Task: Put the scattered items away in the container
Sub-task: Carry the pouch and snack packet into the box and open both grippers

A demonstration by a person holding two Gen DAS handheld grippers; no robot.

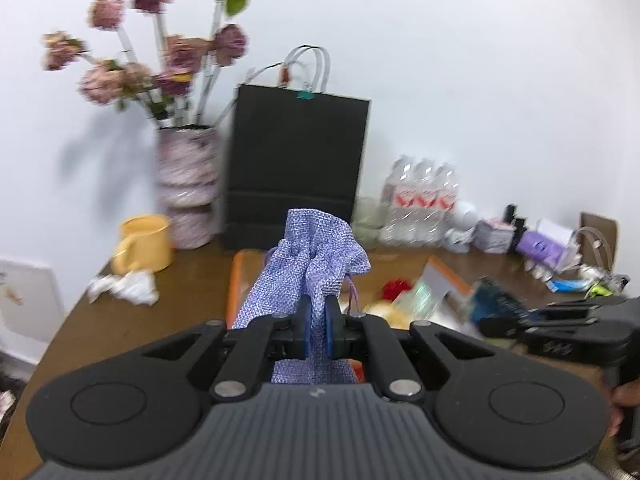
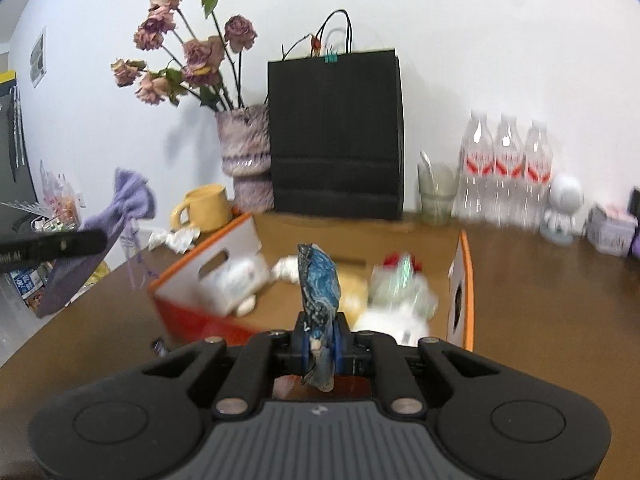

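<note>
Our left gripper (image 1: 316,330) pinches a woven lilac drawstring pouch (image 1: 310,264) at frame centre, its lower end hidden behind the tool. Our right gripper (image 2: 320,346) clamps a crumpled blue printed wrapper (image 2: 319,280) above the orange-rimmed white cardboard box (image 2: 464,288), whose blurred contents we cannot identify.

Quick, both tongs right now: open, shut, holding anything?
Left tongs: shut on the purple woven drawstring pouch.
Right tongs: shut on the crumpled blue wrapper, above the orange-rimmed box.
</note>
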